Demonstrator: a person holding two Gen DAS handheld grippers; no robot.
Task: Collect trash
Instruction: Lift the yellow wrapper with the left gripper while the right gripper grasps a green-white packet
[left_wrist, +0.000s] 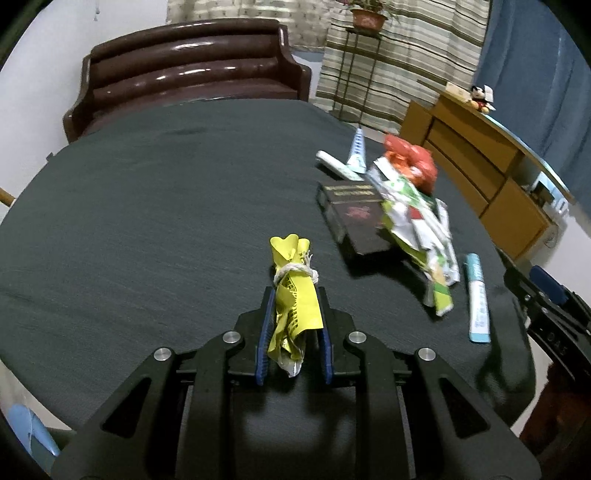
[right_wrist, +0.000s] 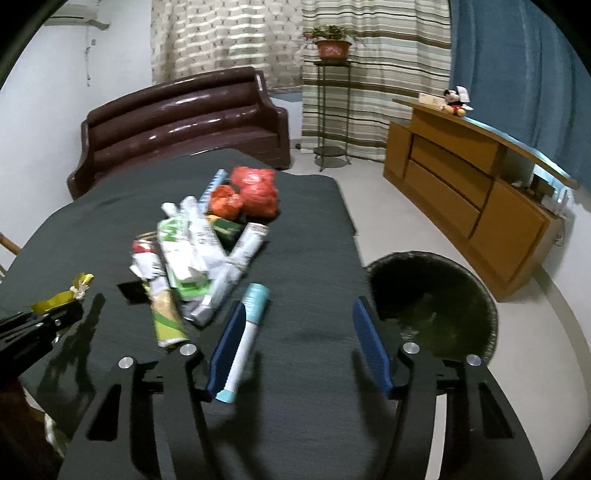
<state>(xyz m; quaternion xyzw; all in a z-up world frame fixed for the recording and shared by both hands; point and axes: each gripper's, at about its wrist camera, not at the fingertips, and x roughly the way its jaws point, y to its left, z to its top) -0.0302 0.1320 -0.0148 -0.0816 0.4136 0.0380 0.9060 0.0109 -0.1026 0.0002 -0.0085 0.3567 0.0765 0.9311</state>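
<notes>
My left gripper (left_wrist: 294, 295) is shut on a crumpled yellow wrapper (left_wrist: 295, 295) tied with white string, held above the dark table (left_wrist: 147, 221); it also shows in the right wrist view (right_wrist: 62, 295). A blurred bundle of white, green and red wrappers (left_wrist: 413, 210) is over a dark book (left_wrist: 354, 218); it also shows in the right wrist view (right_wrist: 199, 251). My right gripper (right_wrist: 299, 314) is open and empty above the table, a light blue tube (right_wrist: 245, 339) by its left finger. A dark trash bin (right_wrist: 432, 306) stands right of the table.
A white tube (left_wrist: 338, 164) and a blue comb-like item (left_wrist: 357, 147) lie at the table's far right. A brown sofa (left_wrist: 192, 74) stands behind the table, a wooden sideboard (right_wrist: 476, 192) to the right, and a plant stand (right_wrist: 332, 103) by the curtains.
</notes>
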